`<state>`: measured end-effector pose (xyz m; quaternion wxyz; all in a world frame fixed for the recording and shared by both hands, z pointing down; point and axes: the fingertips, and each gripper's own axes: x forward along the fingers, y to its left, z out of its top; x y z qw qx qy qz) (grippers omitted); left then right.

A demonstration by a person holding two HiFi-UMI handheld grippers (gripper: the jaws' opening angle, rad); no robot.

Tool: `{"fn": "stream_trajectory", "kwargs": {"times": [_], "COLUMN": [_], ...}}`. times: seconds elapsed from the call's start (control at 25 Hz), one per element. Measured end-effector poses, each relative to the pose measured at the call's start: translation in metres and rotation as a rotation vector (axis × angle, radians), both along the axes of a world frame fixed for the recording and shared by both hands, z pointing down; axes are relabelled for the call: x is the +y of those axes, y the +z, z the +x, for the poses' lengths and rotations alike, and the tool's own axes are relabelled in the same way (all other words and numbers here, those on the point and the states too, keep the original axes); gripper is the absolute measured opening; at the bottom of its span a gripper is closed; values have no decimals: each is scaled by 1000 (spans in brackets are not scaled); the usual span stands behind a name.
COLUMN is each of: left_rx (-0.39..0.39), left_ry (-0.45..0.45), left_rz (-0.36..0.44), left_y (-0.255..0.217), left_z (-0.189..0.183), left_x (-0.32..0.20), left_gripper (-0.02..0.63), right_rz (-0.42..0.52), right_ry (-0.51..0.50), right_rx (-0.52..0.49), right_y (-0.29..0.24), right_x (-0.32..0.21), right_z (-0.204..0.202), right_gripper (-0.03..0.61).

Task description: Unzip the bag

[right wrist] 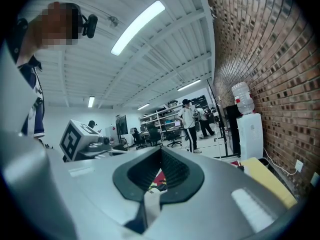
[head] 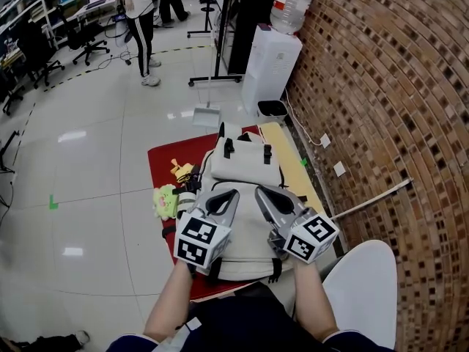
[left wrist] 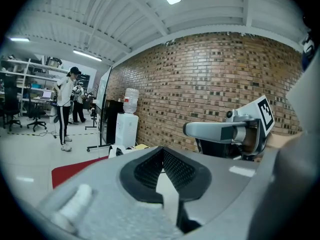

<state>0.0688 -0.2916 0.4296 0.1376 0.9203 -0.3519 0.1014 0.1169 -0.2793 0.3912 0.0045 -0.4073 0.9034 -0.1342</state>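
The left gripper [head: 231, 195] and right gripper [head: 261, 192] had jaws pressed together, empty. The cream bag [head: 245, 169] lay at their twelve o'clock.

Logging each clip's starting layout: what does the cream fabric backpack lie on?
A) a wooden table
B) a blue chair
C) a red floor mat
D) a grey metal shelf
C: in the head view the cream fabric backpack lies flat on a red floor mat, whose red surface shows along the bag's left side.
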Motion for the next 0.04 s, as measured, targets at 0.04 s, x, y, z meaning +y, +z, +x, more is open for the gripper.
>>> {"fn": "stream_trajectory", "kwargs": {"times": [0.04], "left_rx": [0], "left_ry": [-1], "left_rz": [-2], "left_y": [1], "left_z": [0], "left_x": [0], "left_gripper": [3], "right_rz": [0], "right_ry": [0], "right_rx": [-1], "right_y": [0], "right_x": [0], "right_z": [0], "right_gripper": [6]}}
